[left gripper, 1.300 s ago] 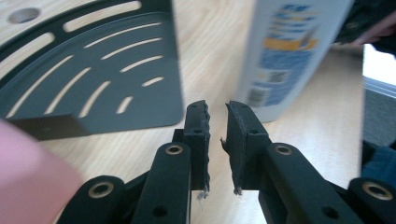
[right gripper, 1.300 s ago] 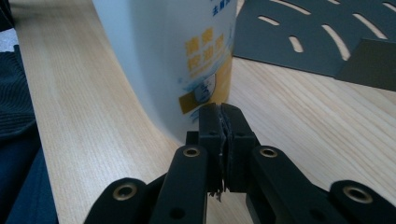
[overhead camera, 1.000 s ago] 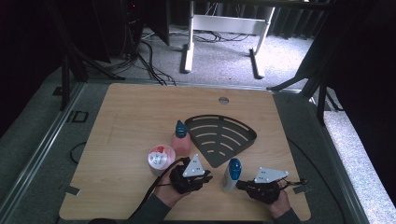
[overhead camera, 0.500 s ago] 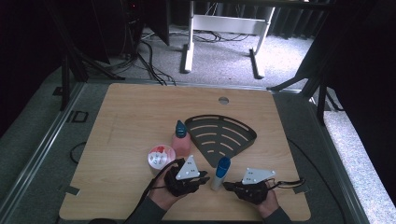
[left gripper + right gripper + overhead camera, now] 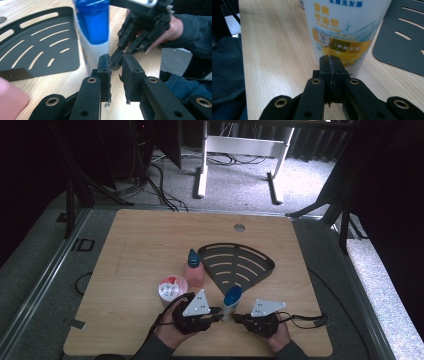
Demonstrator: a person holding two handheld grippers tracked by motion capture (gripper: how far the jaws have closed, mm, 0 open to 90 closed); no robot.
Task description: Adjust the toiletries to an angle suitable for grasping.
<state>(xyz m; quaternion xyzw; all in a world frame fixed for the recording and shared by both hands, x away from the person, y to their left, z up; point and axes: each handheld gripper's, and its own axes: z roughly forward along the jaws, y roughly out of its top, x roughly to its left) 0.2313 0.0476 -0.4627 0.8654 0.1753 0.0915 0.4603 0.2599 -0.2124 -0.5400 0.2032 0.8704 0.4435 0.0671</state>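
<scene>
Two hand-held grippers meet at a white bottle [image 5: 232, 299] with a blue cap. Right hand-held gripper [image 5: 331, 65] is pressed together, its tip touching the bottle. Left hand-held gripper [image 5: 115, 62] stands slightly apart, holding nothing. The bottle stands on the desk [image 5: 140, 245], beside a black tray [image 5: 240, 265].

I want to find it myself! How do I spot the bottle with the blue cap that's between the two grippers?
Start at the black slotted fan-shaped tray on the wooden table. Just in front of its pointed corner, nearest the person, stands the white plastic bottle with the blue cap. Unlike the pink bottle beside it, it is white, with a yellow band.
</scene>
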